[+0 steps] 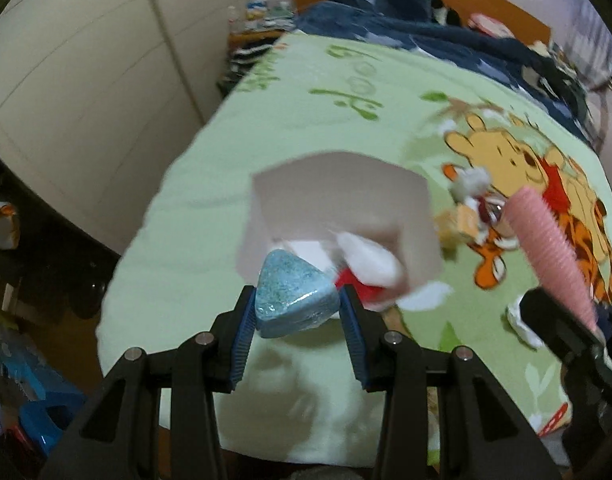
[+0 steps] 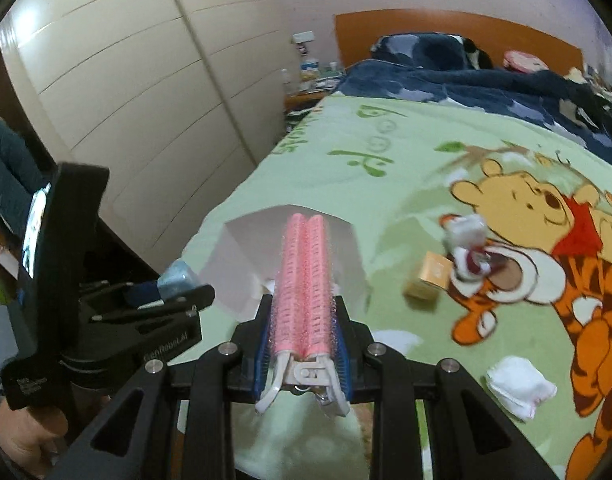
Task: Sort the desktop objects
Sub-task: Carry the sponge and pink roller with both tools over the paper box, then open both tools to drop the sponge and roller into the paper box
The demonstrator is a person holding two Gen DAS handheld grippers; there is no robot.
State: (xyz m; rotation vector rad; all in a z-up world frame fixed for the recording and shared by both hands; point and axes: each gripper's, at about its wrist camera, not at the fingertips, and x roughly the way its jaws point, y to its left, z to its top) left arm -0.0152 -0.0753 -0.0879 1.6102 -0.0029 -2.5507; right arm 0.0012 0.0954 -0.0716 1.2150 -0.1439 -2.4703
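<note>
Left wrist view: the left gripper point(image 1: 297, 312) is pinching a speckled blue triangular block point(image 1: 291, 294) between its fingers, apex pointing toward the white box point(image 1: 338, 200) just beyond, above the bed point(image 1: 209, 184).

Right wrist view: the right gripper point(image 2: 303, 344) is clamping a pink hair-roller clip point(image 2: 303, 280), long axis running forward along the fingers, its tip reaching over the white box point(image 2: 233, 264).
</note>
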